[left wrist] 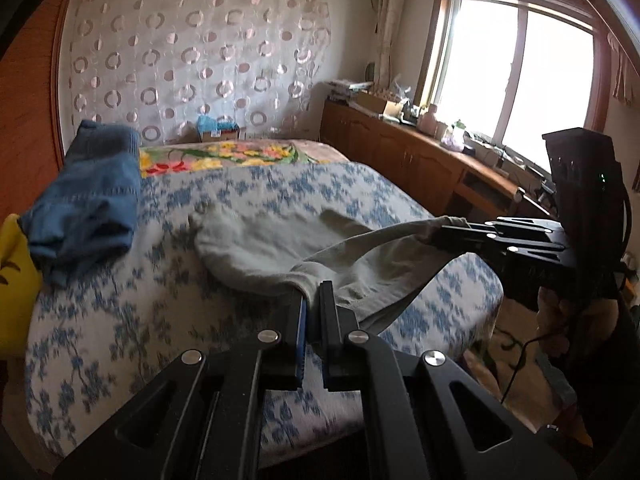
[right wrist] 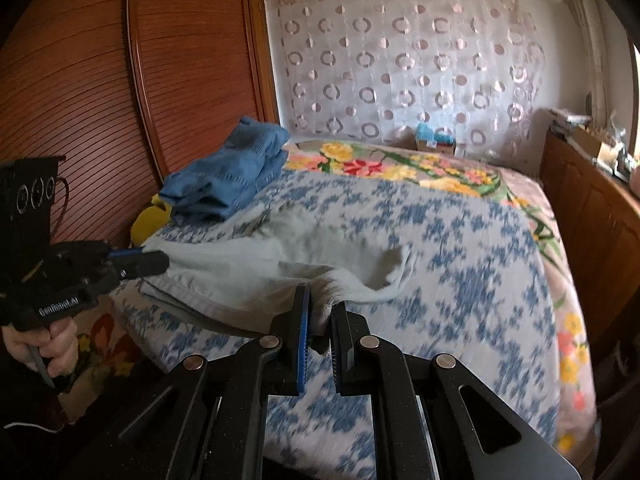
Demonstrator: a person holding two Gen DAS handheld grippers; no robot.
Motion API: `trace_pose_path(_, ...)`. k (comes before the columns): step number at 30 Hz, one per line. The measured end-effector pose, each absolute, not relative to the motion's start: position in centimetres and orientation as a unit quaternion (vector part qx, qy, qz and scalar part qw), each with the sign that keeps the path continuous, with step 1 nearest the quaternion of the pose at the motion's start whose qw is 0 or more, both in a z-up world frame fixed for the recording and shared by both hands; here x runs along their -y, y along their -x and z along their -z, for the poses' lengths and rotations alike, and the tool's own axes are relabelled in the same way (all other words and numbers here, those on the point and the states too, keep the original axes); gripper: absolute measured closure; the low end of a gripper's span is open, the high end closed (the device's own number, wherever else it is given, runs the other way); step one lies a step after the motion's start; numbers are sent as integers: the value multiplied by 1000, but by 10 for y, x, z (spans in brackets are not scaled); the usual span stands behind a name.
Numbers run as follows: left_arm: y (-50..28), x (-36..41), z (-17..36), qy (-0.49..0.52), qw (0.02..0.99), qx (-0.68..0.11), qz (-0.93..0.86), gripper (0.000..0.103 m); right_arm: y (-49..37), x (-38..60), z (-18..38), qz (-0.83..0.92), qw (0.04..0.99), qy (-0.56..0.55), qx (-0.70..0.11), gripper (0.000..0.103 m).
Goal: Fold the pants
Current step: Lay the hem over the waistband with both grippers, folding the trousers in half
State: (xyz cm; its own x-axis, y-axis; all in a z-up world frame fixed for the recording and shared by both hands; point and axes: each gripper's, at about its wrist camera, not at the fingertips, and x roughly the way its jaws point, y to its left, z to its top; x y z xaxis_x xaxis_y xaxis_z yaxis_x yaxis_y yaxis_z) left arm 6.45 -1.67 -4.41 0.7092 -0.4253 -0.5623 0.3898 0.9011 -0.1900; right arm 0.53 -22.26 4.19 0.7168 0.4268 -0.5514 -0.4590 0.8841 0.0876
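Light grey pants [left wrist: 260, 248] lie partly on the blue-flowered bed cover [left wrist: 120, 320], with one edge lifted and stretched between both grippers. In the left wrist view my left gripper [left wrist: 314, 292] is shut on the near corner of that edge. My right gripper [left wrist: 448, 226] comes in from the right and is shut on the other corner. In the right wrist view the right gripper [right wrist: 320, 300] pinches bunched grey cloth of the pants [right wrist: 240, 264]. The left gripper [right wrist: 162, 262] grips the cloth at the left, with a hand under it.
Folded blue jeans [left wrist: 92, 200] [right wrist: 232, 172] sit at the bed's far left by a yellow object [left wrist: 12, 280]. A wooden wardrobe [right wrist: 80, 100] stands on the left. A cluttered wooden cabinet [left wrist: 400, 152] runs under the window on the right. A flowered blanket [right wrist: 400, 168] covers the bed's head.
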Motion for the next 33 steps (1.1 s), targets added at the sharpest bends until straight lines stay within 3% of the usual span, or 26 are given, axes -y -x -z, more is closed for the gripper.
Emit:
trace_pose_path(19,-39,24,68,32,908,-344,238,97,14,236,-18,-246,914,-3,-321,94)
trace_pose_path(33,-20,23,45,27,914,-320,248,97,33,236,-22,-265,913,-28,-308,94)
